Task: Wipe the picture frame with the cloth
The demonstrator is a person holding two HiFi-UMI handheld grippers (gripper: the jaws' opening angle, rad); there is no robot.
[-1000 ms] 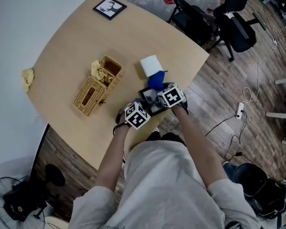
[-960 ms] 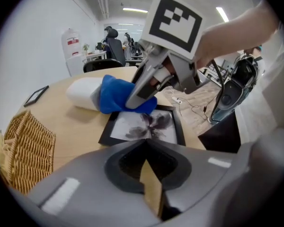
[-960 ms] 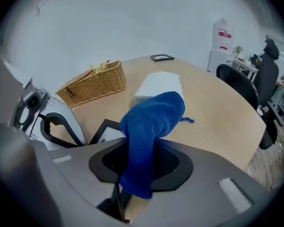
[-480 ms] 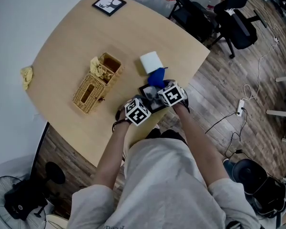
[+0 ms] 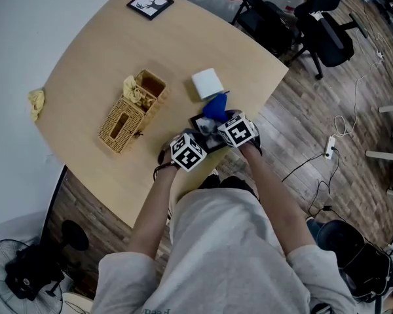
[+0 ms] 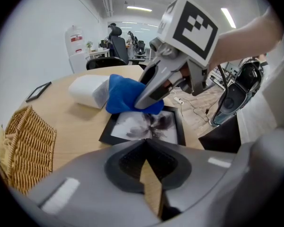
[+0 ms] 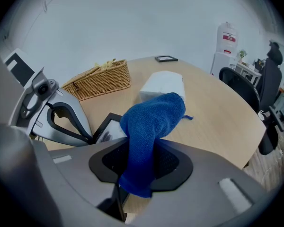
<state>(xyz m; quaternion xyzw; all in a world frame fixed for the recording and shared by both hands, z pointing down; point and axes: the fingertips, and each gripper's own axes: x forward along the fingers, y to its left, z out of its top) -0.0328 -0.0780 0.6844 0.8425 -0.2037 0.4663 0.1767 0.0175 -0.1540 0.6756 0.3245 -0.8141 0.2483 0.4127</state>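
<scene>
— Looking over the table, where is the frame?

— Flat by the near edge, to the right of the wicker basket. The picture frame lies just this side of the white roll. The blue cloth sits on the frame's far edge and brushes that roll.

— So it's the wiping step. How would you do it well?

— I'd press the cloth flat and draw it toward the near side in overlapping strokes, over the glass and the black border both. The other claw should pin the frame so it can't skate off the table. I'd keep clear of the roll, too.

— And the claws?

— The right gripper is clenched on the cloth, with a fold squeezed between its jaws and the rest bunched out ahead. The left gripper has its jaws drawn together, and I can see nothing between them. Its tips are down at the frame's near-left corner, though I can't swear whether they press on it or merely touch.
</scene>
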